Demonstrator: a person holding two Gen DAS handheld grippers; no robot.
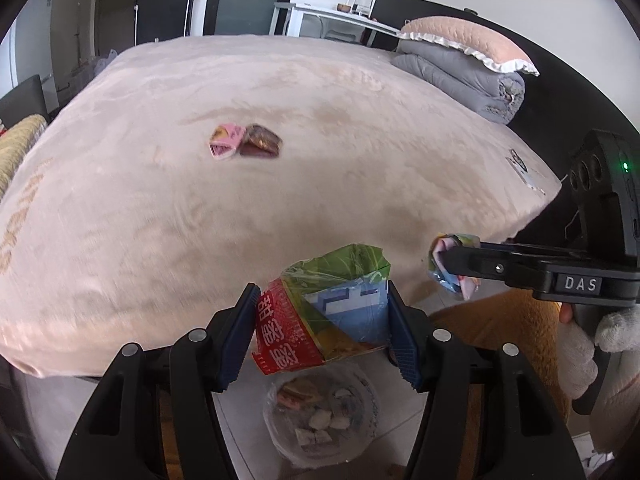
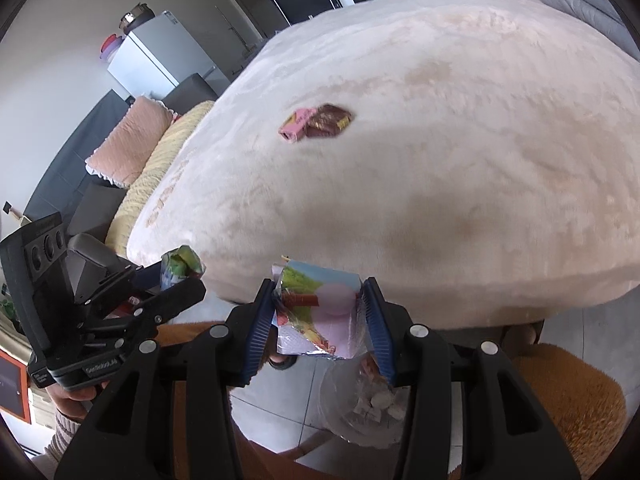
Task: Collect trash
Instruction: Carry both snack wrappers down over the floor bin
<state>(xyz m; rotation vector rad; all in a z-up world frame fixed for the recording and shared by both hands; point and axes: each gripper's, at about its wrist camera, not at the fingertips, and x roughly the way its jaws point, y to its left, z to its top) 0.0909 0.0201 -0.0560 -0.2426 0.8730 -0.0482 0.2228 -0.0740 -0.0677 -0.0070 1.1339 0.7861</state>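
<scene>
Below, lined trash bin (image 1: 320,420) on floor, wrappers inside. Left gripper (image 1: 322,322) clamps red-green snack bag (image 1: 320,316) above it; right gripper (image 2: 320,312) pinches pink-green wrapper (image 2: 316,312). Farther, pink packet (image 1: 226,141) touching brown packet (image 1: 260,142) on bed (image 1: 360,160).

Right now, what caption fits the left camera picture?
Left tongs grip a crinkly red-and-green snack wrapper above the clear plastic trash bag.
</scene>
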